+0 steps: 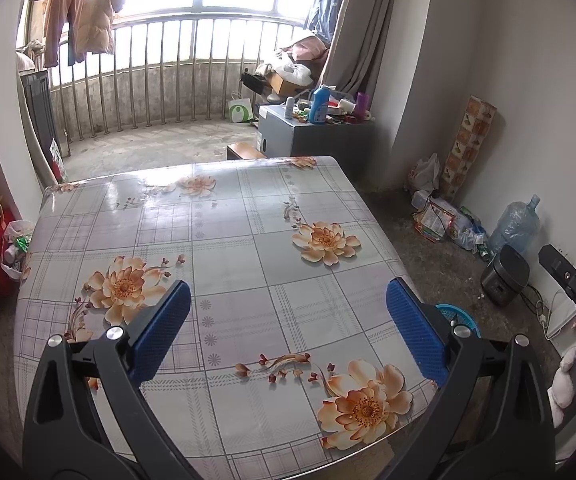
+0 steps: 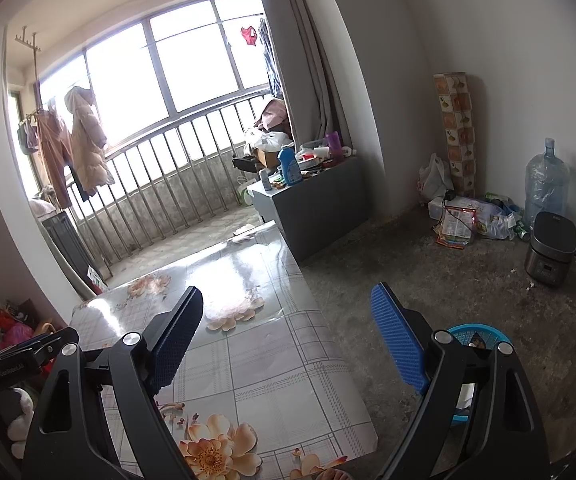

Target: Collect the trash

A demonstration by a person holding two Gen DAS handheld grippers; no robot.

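Floral counter shows nothing on it; both claws, left and right, gape empty. Wrappers heaped on floor by the far wall look light, crinkly, slippery; I'd pinch a bunched edge.

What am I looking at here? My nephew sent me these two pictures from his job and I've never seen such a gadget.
There is no robot here. A person holds a hand-held clamp in each hand, each with two black fingers carrying blue ridged pads, and a wide-angle camera looking forward along them. One picture comes from the left gripper, the other from the right gripper. Both stand open and hold nothing. Below them is a table under a glossy checked cloth with orange flowers; nothing shows lying on it. Beside the table, on the floor, stands a blue plastic mesh basket, possibly for the trash. Wrappers and bags lie piled by the far wall, next to a large clear water jug.
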